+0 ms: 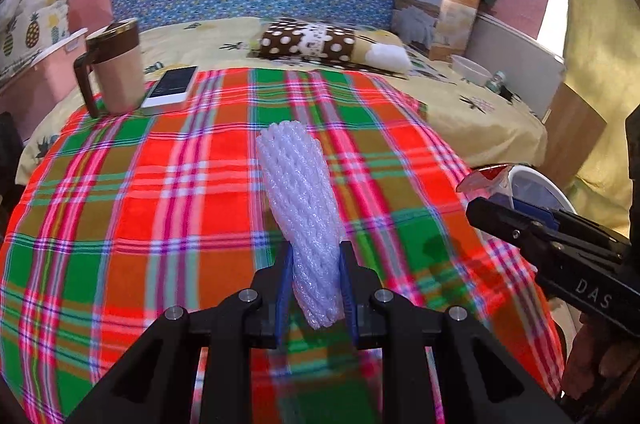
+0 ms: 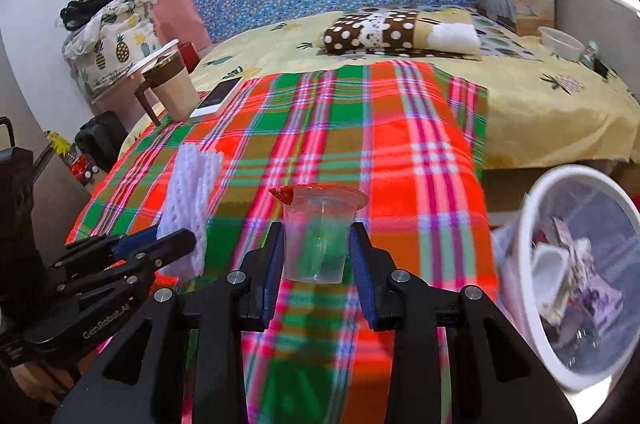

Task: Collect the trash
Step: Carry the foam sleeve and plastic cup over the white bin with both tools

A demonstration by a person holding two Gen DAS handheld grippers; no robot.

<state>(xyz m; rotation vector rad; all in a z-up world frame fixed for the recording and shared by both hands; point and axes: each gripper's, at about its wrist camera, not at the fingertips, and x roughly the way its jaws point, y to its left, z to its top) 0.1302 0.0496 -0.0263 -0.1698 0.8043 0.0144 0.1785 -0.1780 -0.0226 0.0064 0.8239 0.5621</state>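
My left gripper (image 1: 316, 260) is shut on a white foam net sleeve (image 1: 298, 192), which sticks up and forward from between the blue pads above the plaid blanket (image 1: 160, 204). The right wrist view shows the same sleeve (image 2: 192, 200) at lower left, in the left gripper (image 2: 168, 244). My right gripper (image 2: 318, 244) is shut on a clear plastic cup (image 2: 318, 236) with a red tab on its rim. In the left wrist view the cup's rim (image 1: 486, 180) and the right gripper (image 1: 492, 208) appear at the right edge. A white trash bin (image 2: 528, 264) holding scraps stands at the right, beside the bed.
A brown-handled mug (image 1: 116, 68) and a white phone (image 1: 170, 90) sit at the blanket's far left corner. A polka-dot pillow (image 1: 316, 40), a cardboard box (image 1: 436, 12), a bowl (image 1: 470, 68) and a small jar (image 1: 496, 80) lie farther back on the yellow sheet.
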